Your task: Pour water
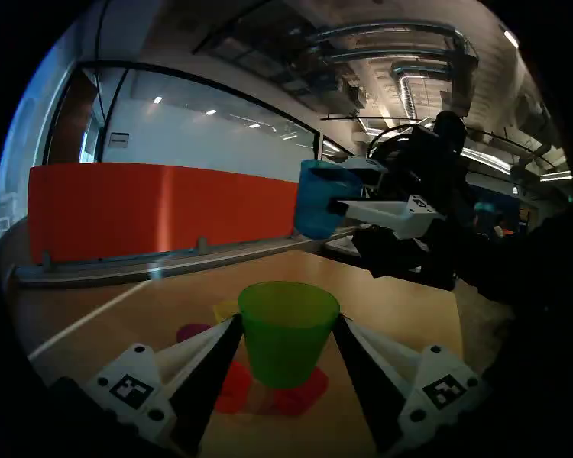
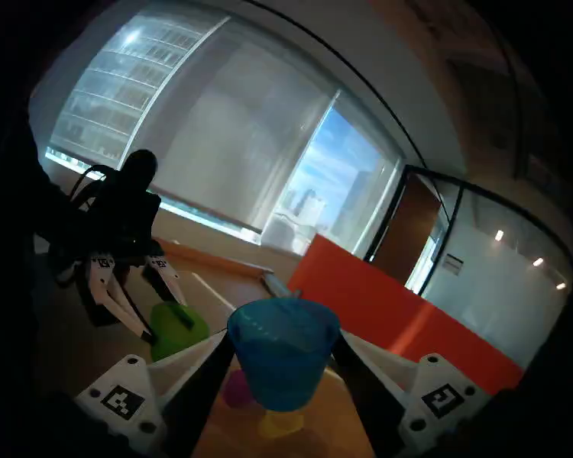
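Observation:
In the left gripper view my left gripper (image 1: 288,336) is shut on a green cup (image 1: 288,332), held upright above the wooden table (image 1: 393,305). Higher and to the right, the blue cup (image 1: 322,197) hangs tilted, pinched by the right gripper (image 1: 340,200). In the right gripper view my right gripper (image 2: 283,359) is shut on the blue cup (image 2: 283,360). Lower left of it, the left gripper (image 2: 160,313) holds the green cup (image 2: 176,328). Whether either cup holds water I cannot make out.
Flat coloured shapes lie on the table: red (image 1: 286,391), purple (image 1: 191,332), yellow (image 1: 225,309) under the green cup, and pink (image 2: 237,389) and yellow (image 2: 280,424) below the blue cup. An orange wall panel (image 1: 157,210) and large windows (image 2: 317,183) stand behind.

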`<state>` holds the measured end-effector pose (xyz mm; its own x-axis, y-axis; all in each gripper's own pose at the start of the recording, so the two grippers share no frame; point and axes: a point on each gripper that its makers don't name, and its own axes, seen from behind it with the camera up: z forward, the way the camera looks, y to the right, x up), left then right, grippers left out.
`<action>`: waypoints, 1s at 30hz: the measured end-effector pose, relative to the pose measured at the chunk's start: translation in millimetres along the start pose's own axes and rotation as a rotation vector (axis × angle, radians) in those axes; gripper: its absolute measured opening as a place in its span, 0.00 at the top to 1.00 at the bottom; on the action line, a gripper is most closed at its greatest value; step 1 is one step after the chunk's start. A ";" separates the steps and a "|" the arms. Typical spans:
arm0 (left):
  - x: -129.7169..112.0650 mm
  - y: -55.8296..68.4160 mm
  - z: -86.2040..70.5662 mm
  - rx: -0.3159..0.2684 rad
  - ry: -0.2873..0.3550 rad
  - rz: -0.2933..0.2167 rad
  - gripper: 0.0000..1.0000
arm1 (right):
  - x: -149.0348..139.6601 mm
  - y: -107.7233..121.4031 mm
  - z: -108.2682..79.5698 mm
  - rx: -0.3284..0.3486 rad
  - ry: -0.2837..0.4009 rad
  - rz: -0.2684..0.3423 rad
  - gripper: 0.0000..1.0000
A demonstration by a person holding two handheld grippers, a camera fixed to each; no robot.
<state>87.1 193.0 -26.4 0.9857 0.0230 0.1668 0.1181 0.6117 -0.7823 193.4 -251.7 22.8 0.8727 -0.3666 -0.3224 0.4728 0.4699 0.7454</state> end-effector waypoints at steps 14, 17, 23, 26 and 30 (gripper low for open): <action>3.1 17.0 2.5 -0.042 0.017 0.021 0.14 | 22.6 -0.2 15.5 0.012 0.037 -0.117 0.10; 4.3 17.0 2.6 -0.040 0.024 0.016 0.14 | 26.4 0.0 17.6 0.015 0.045 -0.140 0.10; 4.8 17.4 3.5 -0.043 0.025 0.012 0.14 | 30.2 -2.2 20.0 0.019 0.046 -0.198 0.10; 5.5 18.3 4.0 -0.046 0.022 0.017 0.14 | 30.1 -3.2 21.3 0.016 0.041 -0.232 0.10; 5.4 20.2 4.8 -0.050 0.020 0.026 0.14 | 31.2 -3.7 22.8 0.012 0.040 -0.266 0.10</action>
<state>94.2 209.3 -38.4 0.9907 0.0219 0.1346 0.0982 0.5708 -0.8152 216.1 -283.2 23.3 0.7219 -0.4442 -0.5306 0.6852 0.3513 0.6381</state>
